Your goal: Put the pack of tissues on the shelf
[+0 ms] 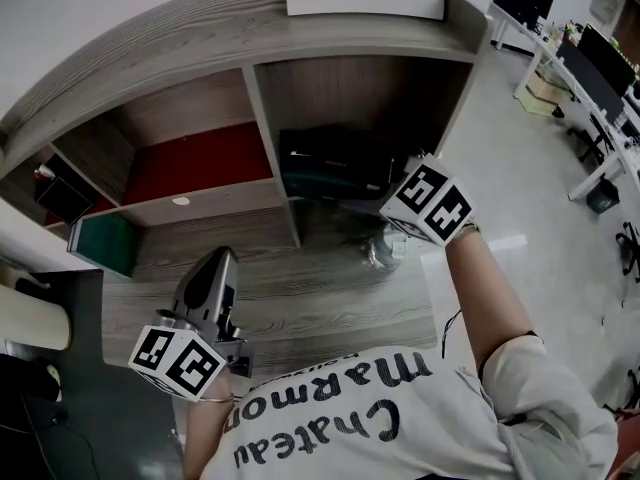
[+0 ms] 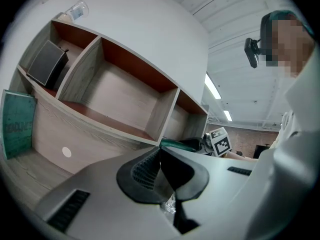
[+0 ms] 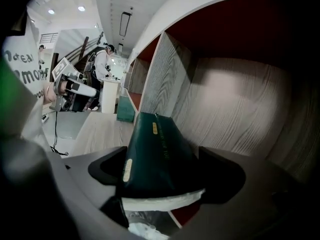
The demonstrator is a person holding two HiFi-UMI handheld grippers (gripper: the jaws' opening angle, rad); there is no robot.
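Tissue pack [image 3: 157,154], dark green and soft, lies in the right-hand compartment of the grey wood-grain shelf [image 1: 262,128], between the spread jaws of the right gripper [image 3: 165,170], which do not seem to clamp it. Left gripper [image 2: 160,151] hangs away from the shelf, its jaws pressed together.

Setting: an open-plan office or laboratory workspace. Indicators:
- A row of desks [image 1: 600,168] along one side, carrying dark monitors [image 1: 603,60].
- A pale, glossy floor [image 1: 500,138].
- Strip lights [image 2: 212,86] set in a panelled ceiling.
- A brick rear wall [image 2: 247,134].
- A wood-grain shelf unit [image 1: 200,38], divided into open compartments, standing on the floor.
- A second person [image 3: 102,66] with worn recording equipment, standing at a white counter [image 3: 110,96].
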